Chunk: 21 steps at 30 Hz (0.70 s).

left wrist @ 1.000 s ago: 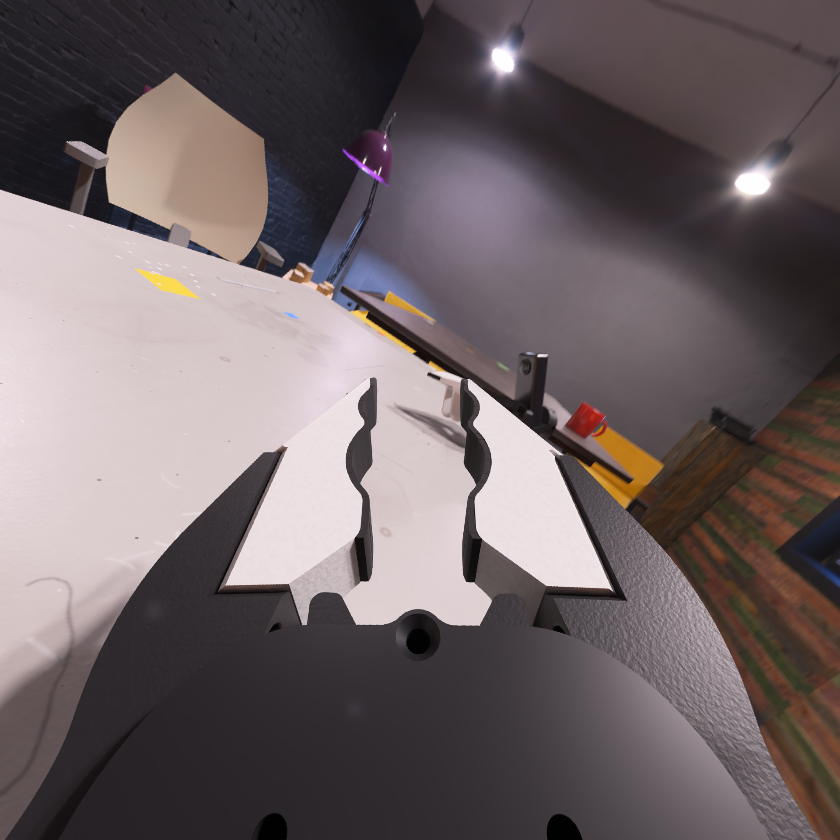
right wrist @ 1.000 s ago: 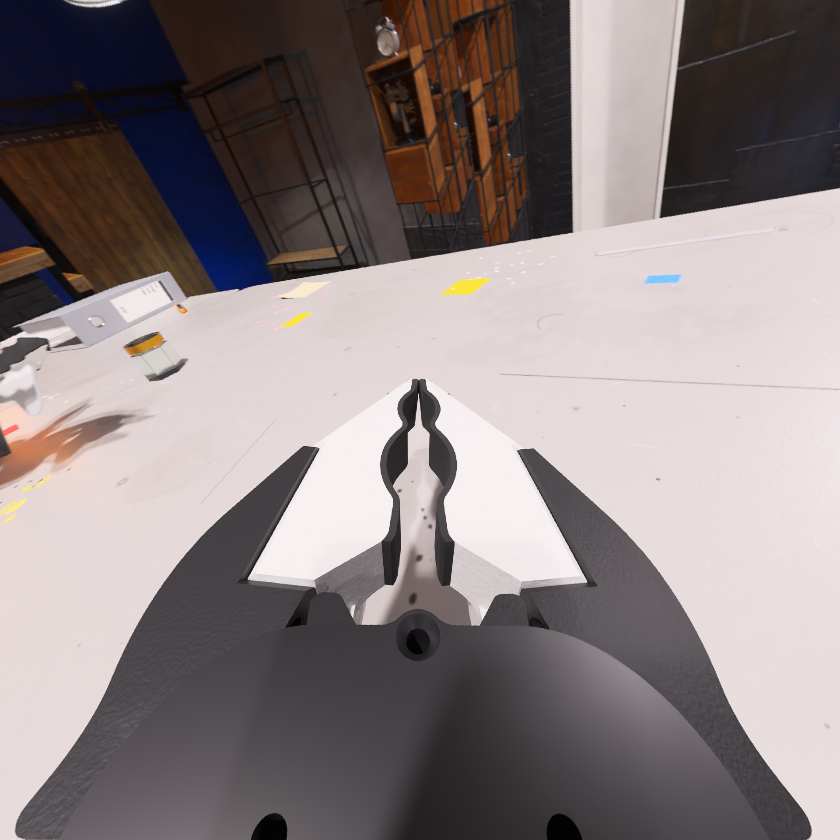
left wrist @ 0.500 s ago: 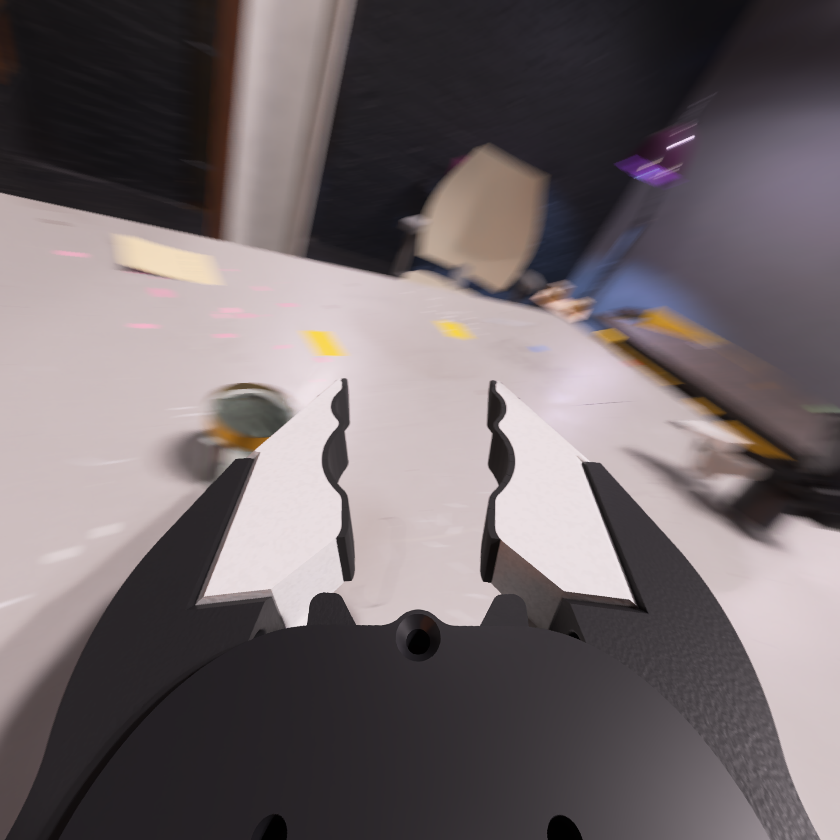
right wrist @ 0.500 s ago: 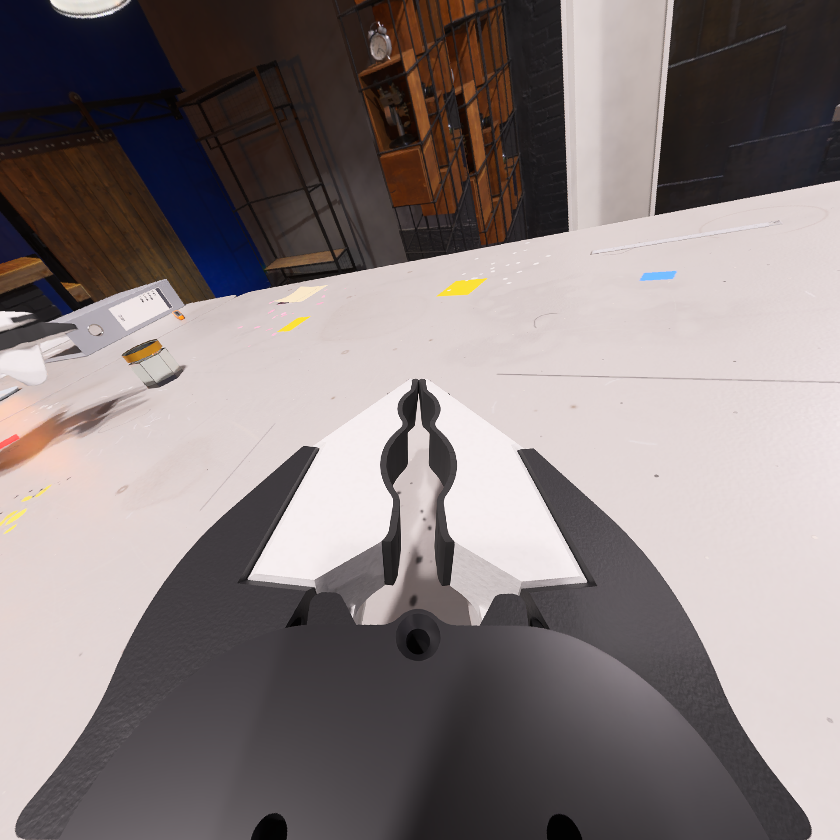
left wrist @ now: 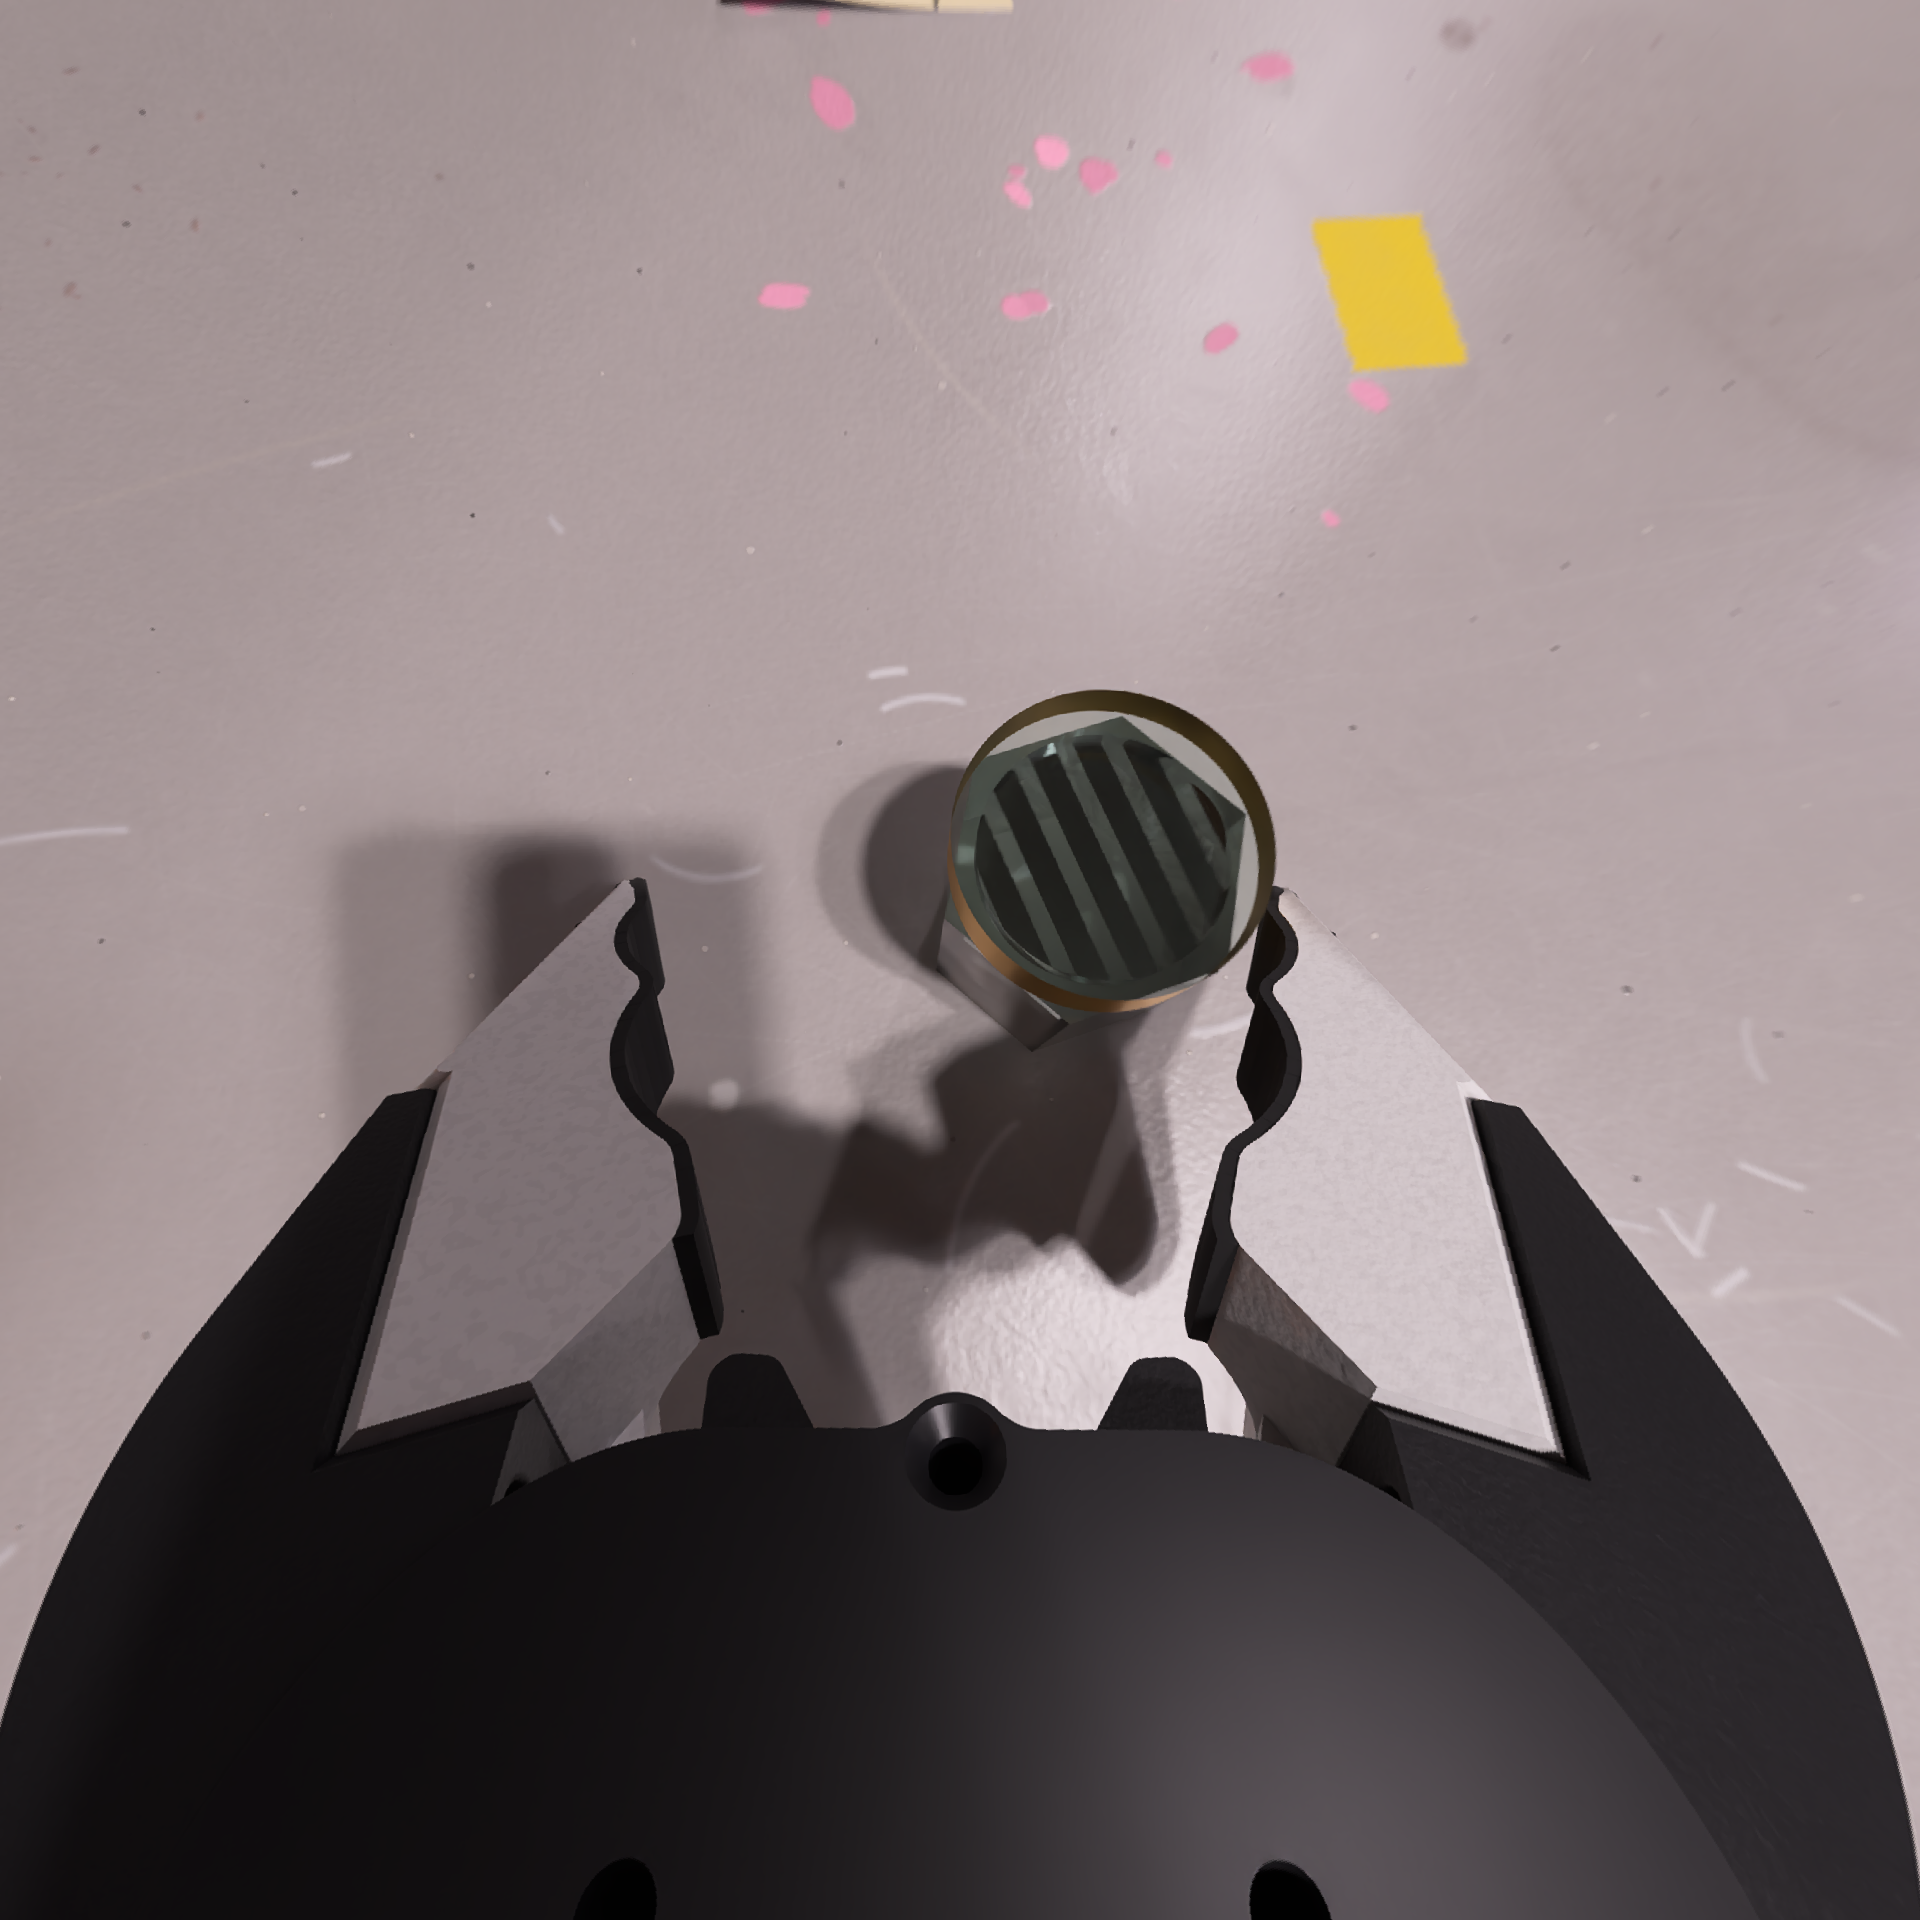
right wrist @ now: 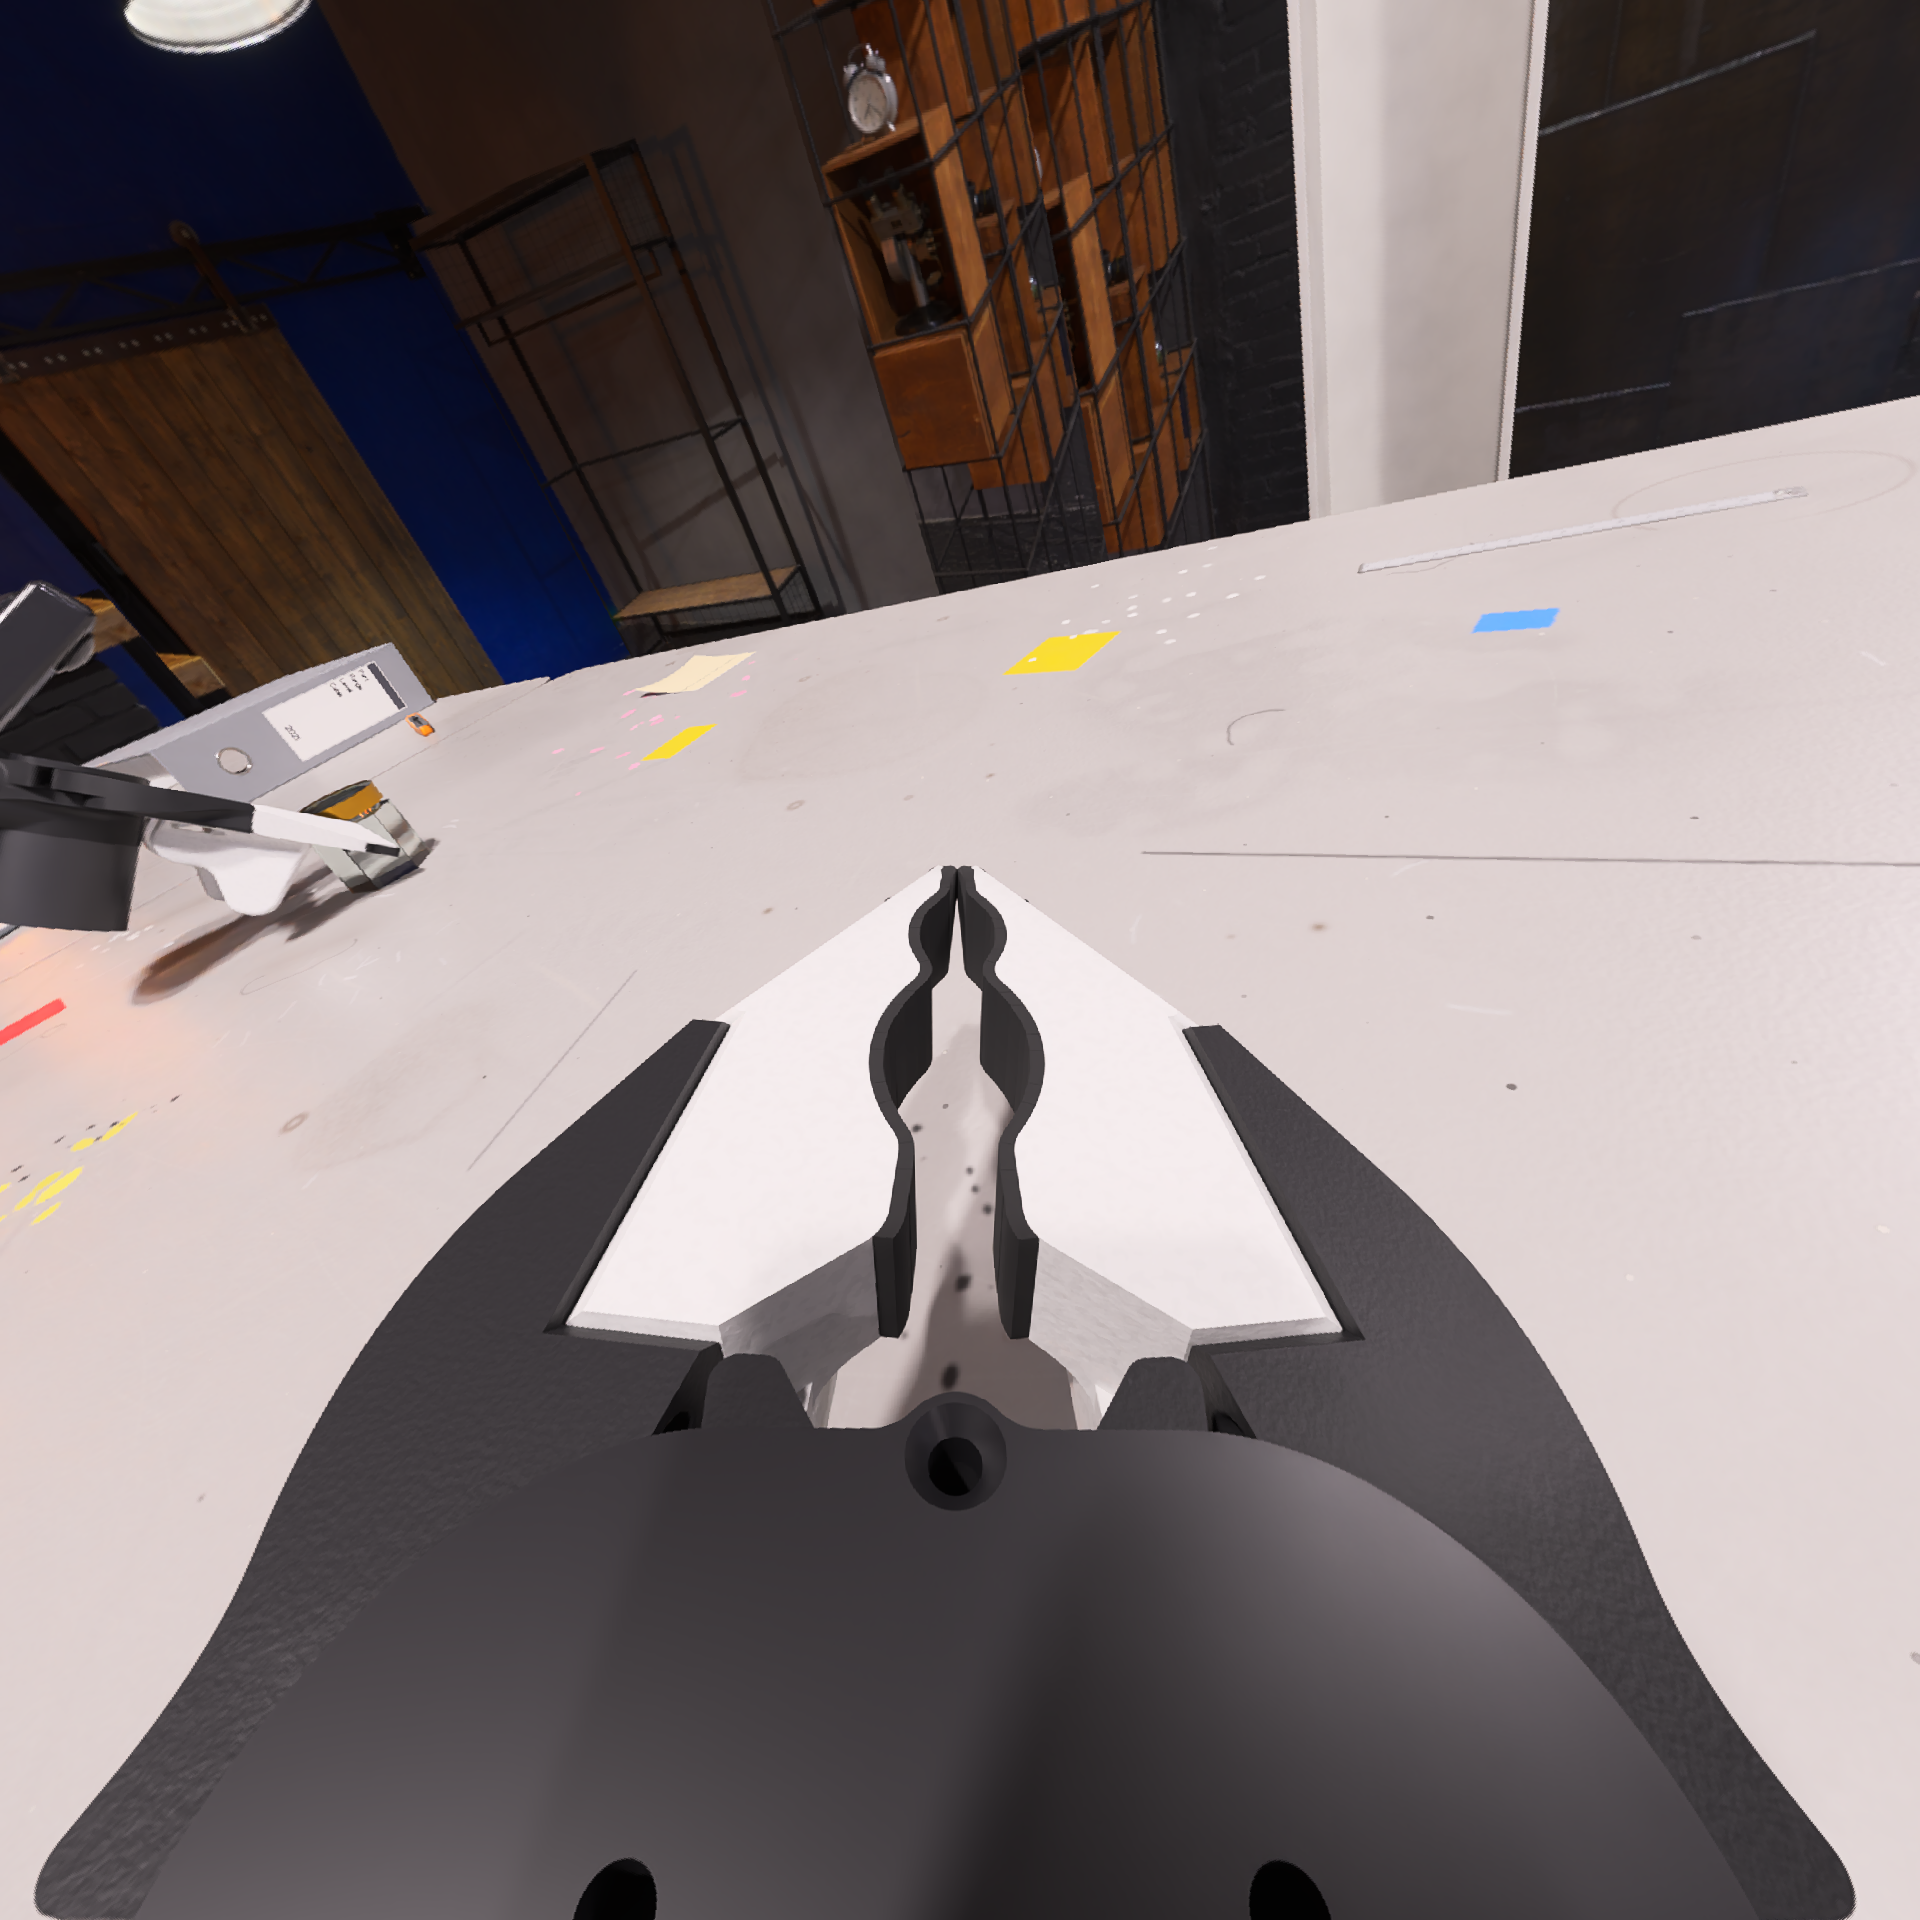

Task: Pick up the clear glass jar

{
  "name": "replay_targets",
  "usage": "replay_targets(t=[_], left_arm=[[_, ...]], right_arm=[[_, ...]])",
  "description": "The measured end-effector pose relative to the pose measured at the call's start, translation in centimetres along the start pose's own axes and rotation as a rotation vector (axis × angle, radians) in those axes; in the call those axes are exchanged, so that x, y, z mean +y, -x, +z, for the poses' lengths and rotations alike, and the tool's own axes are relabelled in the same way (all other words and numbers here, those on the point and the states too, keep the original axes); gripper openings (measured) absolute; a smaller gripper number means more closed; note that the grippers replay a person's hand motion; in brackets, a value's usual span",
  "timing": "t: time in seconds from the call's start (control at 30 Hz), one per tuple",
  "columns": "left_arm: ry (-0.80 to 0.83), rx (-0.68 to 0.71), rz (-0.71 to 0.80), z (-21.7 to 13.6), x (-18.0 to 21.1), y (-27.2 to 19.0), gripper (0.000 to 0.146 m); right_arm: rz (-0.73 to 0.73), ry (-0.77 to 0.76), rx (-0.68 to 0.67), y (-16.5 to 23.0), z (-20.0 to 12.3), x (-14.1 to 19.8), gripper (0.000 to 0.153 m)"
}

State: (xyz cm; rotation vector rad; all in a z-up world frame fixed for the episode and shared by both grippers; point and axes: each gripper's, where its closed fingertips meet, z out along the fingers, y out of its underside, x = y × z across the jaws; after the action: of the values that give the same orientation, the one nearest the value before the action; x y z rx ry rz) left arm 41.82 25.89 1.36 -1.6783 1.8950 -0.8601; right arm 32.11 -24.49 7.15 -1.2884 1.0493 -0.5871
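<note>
The clear glass jar [left wrist: 1112,852] stands upright on the white table, six-sided, with a gold-rimmed lid seen from above. My left gripper [left wrist: 951,904] is wide open and points down over it. The jar sits just ahead of the fingertips, close to the right fingertip [left wrist: 1276,925] and off centre in the gap. In the right wrist view the jar [right wrist: 364,823] shows far left, partly hidden by the left gripper's fingers [right wrist: 301,828]. My right gripper [right wrist: 956,878] is shut and empty, low over the table, far from the jar.
A grey ring binder [right wrist: 301,722] lies just behind the jar. Yellow [left wrist: 1387,293], blue [right wrist: 1515,620] and red [right wrist: 31,1020] tape patches, pink specks and a cream note [right wrist: 694,673] mark the table. Shelving stands beyond the far edge.
My left gripper has swung round and tilted down over the jar, and its jaws have opened wider. The right gripper has barely moved.
</note>
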Motion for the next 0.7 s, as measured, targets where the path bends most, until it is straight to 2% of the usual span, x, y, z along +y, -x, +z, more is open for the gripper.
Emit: replay_targets(t=[0.13, 0.7], left_arm=[[0.029, -0.043, 0.047, 0.34, 0.36, 0.01, 0.114], [0.024, -0.025, 0.077, 0.17, 0.41, -0.49, 0.105]], right_arm=[[-0.003, -0.012, -0.004, 0.06, -0.09, -0.12, 0.000], [-0.023, -0.060, -0.033, 0.54, -0.47, -0.59, 0.000]])
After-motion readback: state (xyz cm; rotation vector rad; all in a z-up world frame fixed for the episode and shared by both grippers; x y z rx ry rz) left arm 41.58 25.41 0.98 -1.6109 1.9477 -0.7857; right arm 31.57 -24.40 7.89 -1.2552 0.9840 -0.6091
